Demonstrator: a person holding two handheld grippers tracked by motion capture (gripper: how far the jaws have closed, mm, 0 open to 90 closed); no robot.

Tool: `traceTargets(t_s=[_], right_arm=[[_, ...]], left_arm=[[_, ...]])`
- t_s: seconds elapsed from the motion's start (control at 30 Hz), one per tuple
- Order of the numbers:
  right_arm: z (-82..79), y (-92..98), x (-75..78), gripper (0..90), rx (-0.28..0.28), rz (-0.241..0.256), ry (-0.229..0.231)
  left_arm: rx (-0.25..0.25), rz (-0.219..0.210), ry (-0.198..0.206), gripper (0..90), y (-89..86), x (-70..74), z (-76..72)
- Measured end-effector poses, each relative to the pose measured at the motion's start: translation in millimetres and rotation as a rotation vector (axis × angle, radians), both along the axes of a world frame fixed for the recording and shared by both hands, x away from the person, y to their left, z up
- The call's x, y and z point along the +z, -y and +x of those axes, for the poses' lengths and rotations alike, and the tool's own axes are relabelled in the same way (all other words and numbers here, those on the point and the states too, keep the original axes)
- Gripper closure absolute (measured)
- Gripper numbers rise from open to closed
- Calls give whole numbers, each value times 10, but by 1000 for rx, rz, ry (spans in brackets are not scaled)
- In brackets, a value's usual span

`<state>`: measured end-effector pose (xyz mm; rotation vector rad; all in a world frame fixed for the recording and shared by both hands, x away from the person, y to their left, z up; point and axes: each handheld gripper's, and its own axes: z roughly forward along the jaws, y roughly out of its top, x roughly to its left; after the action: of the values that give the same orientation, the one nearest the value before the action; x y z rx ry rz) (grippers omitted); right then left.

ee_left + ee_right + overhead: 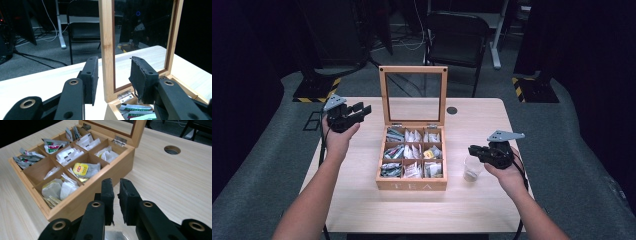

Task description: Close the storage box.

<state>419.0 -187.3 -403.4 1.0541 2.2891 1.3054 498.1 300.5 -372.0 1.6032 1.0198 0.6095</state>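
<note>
Wooden surface (362, 200): our right hand-held gripper (476, 150), nearly closed, perhaps empty, could topple the cup (472, 169); left hand-held gripper (362, 110) gapes wide.

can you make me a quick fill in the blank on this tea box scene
1. The lid of the wooden tea box stands ____.
2. The clear cup sits on the table just below the ____ gripper.
3. Inside, the box is split into ____ compartments.
4. The left gripper has its jaws ____, with nothing between them.

Missing words: open; right; nine; open
</note>
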Motion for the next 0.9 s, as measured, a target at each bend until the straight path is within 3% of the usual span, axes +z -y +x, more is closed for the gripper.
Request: traceTargets(t_s=[0.4, 0.67, 0.9], right_arm=[[115, -158, 149, 740, 31, 2, 8], [222, -264, 111, 673, 35, -13, -13], [312, -386, 142, 568, 46, -32, 8]], left_arm=[[0, 2, -1, 580, 10, -8, 11], [3, -3, -1, 578, 6, -9, 12], [7, -17, -8, 547, 0, -14, 21]])
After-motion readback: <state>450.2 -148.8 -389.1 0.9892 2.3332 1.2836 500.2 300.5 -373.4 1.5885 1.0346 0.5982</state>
